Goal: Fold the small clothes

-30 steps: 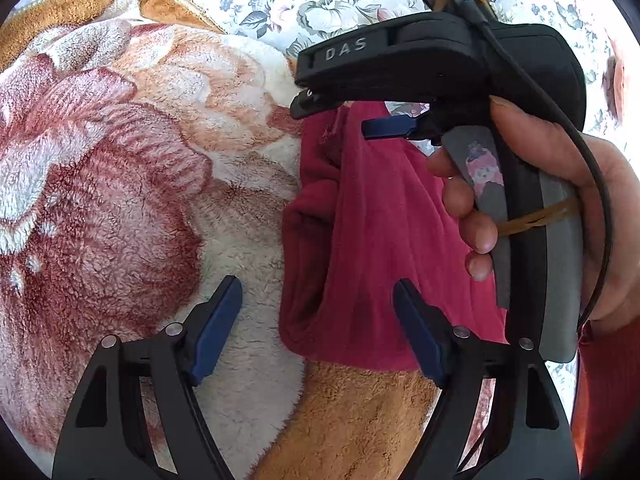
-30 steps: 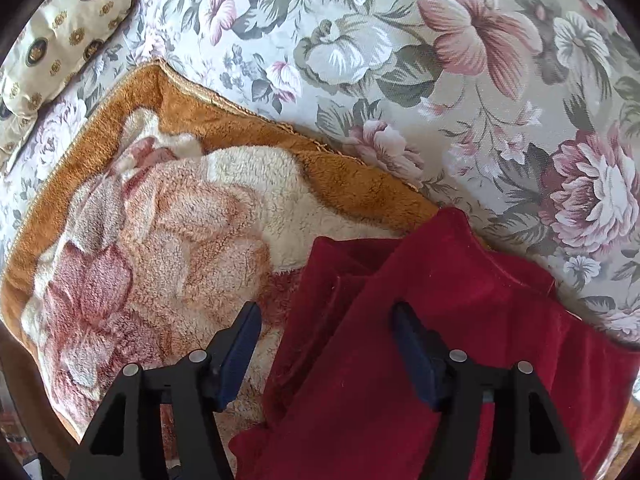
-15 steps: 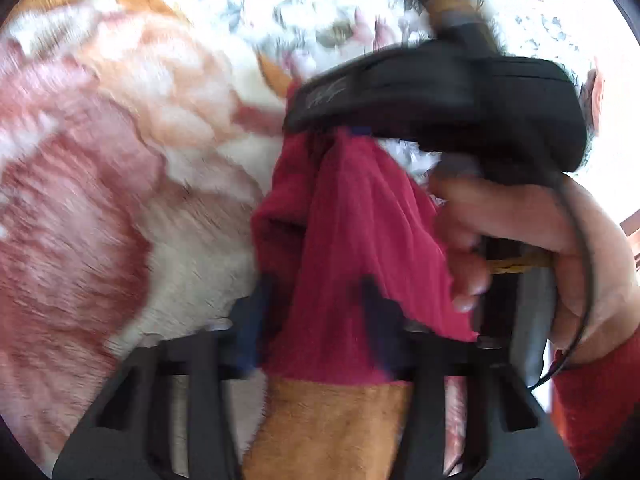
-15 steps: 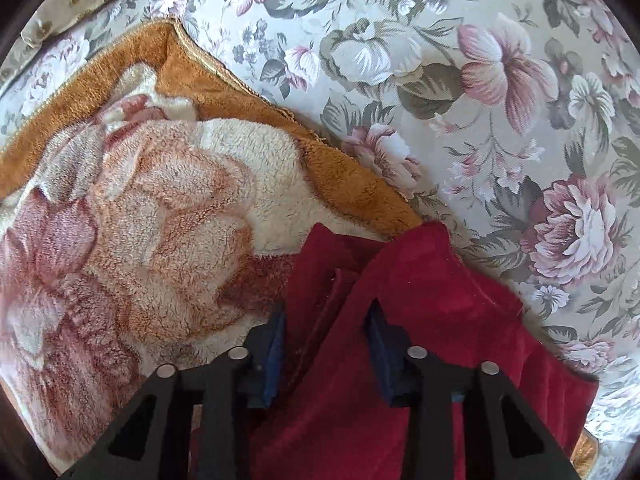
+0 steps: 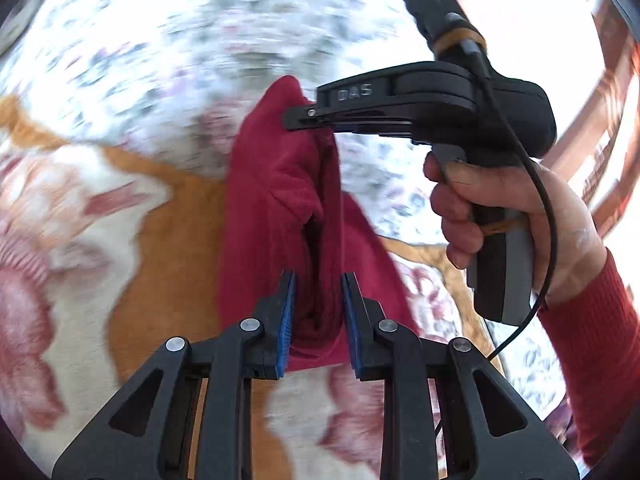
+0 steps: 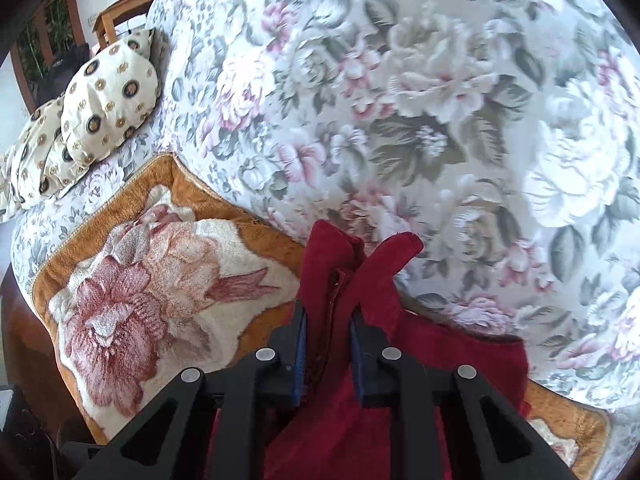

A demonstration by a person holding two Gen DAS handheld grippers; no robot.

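A small dark red garment (image 5: 276, 208) hangs lifted above a fleece blanket (image 5: 80, 208). My left gripper (image 5: 318, 316) is shut on its near edge, cloth bunched between the blue pads. My right gripper (image 5: 304, 114) shows in the left wrist view, held by a hand, shut on the garment's far top edge. In the right wrist view the right gripper (image 6: 328, 344) is shut on a fold of the red garment (image 6: 340, 276), whose two corners stick up past the fingertips.
The orange-bordered fleece blanket with a pink flower (image 6: 132, 292) lies on a floral sofa (image 6: 420, 100). Cream patterned cushions (image 6: 108, 100) sit at the far left. A wooden chair (image 6: 120, 8) stands behind them.
Both grippers went from open around the garment to shut on it. They have lifted it off the blanket, and both views have tilted up toward the sofa back.
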